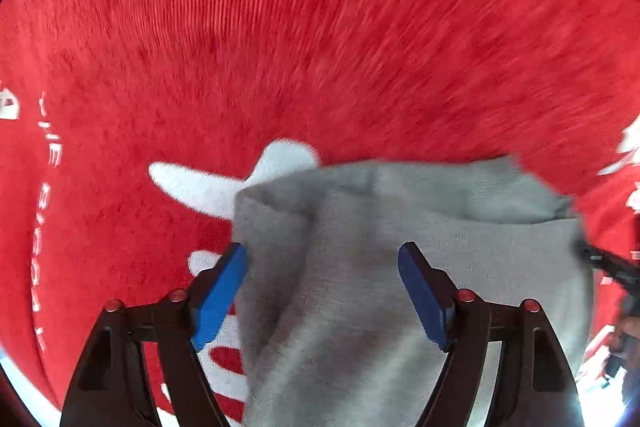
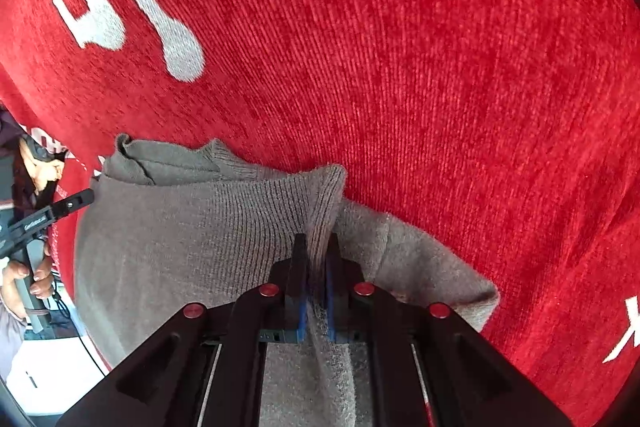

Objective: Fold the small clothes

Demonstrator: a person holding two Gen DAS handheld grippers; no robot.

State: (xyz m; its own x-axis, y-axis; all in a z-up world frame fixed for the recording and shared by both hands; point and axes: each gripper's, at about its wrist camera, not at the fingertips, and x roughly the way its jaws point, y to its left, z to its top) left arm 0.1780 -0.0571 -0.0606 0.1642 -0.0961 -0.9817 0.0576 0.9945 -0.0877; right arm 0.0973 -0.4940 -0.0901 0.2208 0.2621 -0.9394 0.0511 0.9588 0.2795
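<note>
Right gripper point(image 2: 316, 247) pinches a ridge of the grey knit point(image 2: 180, 227), left gripper point(image 1: 322, 255) spread wide above it.

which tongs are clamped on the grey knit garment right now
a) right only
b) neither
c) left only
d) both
a: the right tongs pinch a raised ridge of the grey knit garment between nearly closed fingers, while the left tongs stand wide open over it, pressing nothing.
</note>
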